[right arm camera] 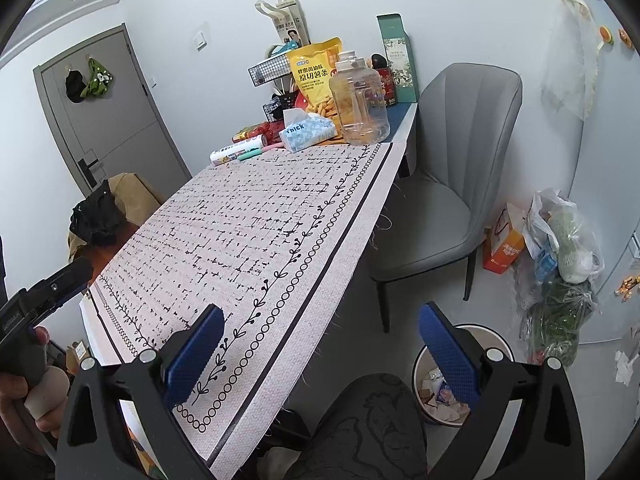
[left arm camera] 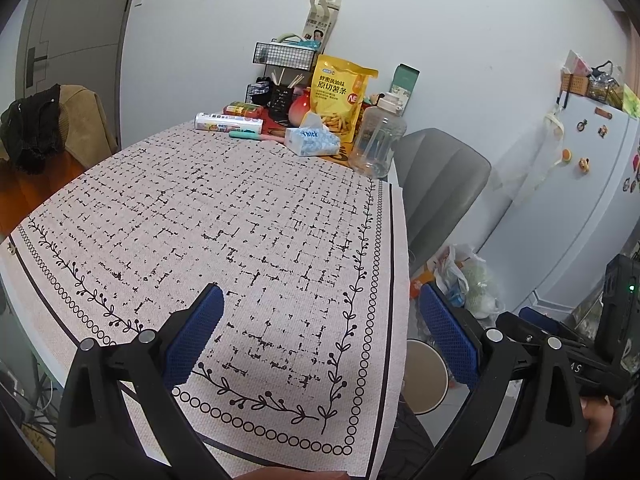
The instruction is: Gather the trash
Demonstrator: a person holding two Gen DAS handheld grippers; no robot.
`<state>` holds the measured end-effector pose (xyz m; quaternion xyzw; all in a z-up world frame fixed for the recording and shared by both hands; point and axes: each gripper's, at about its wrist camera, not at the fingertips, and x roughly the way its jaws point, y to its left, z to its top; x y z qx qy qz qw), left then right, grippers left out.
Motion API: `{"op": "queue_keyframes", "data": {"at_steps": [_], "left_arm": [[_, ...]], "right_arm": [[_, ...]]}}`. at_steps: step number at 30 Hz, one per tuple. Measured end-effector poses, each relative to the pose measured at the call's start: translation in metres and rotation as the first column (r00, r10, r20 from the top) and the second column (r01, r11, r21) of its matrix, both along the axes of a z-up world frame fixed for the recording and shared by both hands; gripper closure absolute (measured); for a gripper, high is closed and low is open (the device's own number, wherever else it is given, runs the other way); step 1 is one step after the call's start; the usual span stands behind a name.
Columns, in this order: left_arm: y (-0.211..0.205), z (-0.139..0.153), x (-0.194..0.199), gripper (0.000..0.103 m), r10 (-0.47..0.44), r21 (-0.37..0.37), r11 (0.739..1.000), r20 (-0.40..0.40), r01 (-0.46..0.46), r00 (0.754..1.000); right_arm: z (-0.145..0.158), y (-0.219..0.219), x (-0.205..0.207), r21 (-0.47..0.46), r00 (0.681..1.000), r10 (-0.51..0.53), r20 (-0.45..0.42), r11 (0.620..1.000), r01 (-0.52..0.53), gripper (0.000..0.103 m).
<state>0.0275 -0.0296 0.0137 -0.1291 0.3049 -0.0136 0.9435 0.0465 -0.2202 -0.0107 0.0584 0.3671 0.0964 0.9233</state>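
My left gripper (left arm camera: 320, 332) is open and empty, held above the near end of the table with the patterned cloth (left arm camera: 224, 216). My right gripper (right arm camera: 320, 352) is open and empty, held over the table's near right edge (right arm camera: 320, 280). A round trash bin (right arm camera: 430, 384) with paper scraps inside stands on the floor below the right gripper; its rim shows in the left wrist view (left arm camera: 424, 376). I see no loose trash on the cloth. The right gripper's body shows at the left wrist view's right edge (left arm camera: 592, 344), and the left gripper's body at the right wrist view's left edge (right arm camera: 44, 292).
At the table's far end stand a clear water jug (right arm camera: 360, 100), a tissue pack (right arm camera: 306, 130), a yellow snack bag (right arm camera: 314, 76), a roll (right arm camera: 240, 150), a wire rack (left arm camera: 286, 56). A grey chair (right arm camera: 452, 184) stands right of the table. Plastic bags (right arm camera: 560, 248) lie by the fridge (left arm camera: 580, 184).
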Motion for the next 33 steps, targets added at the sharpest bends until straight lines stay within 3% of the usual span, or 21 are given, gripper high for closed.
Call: {"op": "queue_keyframes", "data": {"at_steps": [33], "left_arm": [[0.001,-0.014,0.01,0.006,-0.016,-0.009,1.0,-0.042,0.016,0.999]], "right_arm": [[-0.008,-0.003,0.01,-0.006,1.0,-0.001,-0.025,1.0,0.001,0.008]]}}
